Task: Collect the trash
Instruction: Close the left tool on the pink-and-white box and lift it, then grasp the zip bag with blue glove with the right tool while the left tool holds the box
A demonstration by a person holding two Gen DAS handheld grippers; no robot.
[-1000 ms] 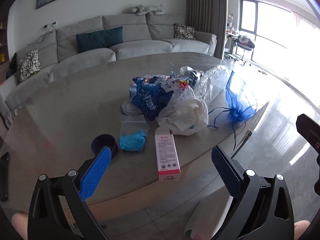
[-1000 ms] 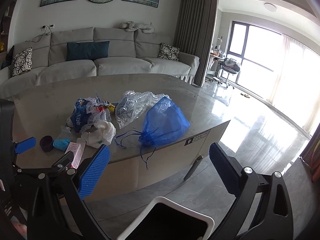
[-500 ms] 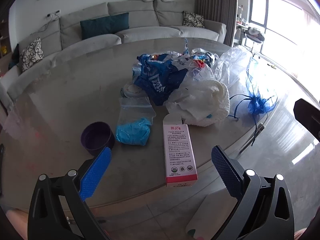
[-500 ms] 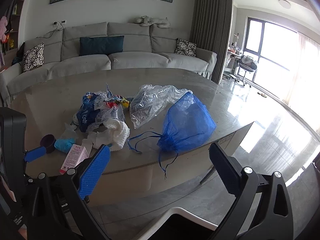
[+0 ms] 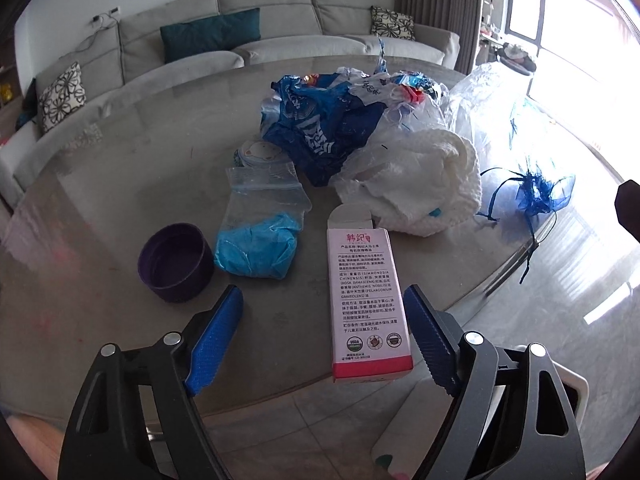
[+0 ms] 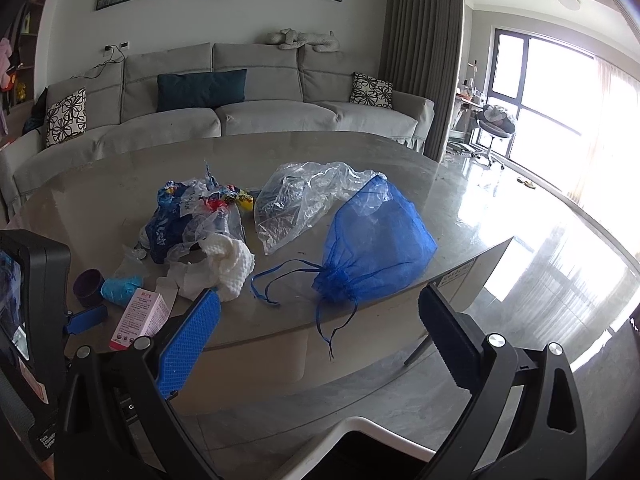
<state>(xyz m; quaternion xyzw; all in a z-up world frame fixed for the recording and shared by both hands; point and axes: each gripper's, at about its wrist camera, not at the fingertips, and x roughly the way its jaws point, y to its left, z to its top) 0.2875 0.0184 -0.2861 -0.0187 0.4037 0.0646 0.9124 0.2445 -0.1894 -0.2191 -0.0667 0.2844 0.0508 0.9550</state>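
Only the right wrist view shows the whole mesh bag (image 6: 376, 240) and bin rim (image 6: 360, 426). The box (image 5: 366, 300) lies flat at the bench (image 5: 100, 208) edge, long axis 12-to-6, flap at 12. The left gripper (image 5: 322, 336) fingers are closing around the box, untouched; the right gripper (image 6: 320, 332) fingers stand apart, empty.

Pink-and-white box (image 5: 366, 300), purple cup (image 5: 175, 262), blue mesh bag (image 6: 376, 240), grey table (image 5: 100, 200)

left tool (image 5: 322, 310) angled downward, jaws closing; right tool (image 6: 318, 314) spread wide, empty.
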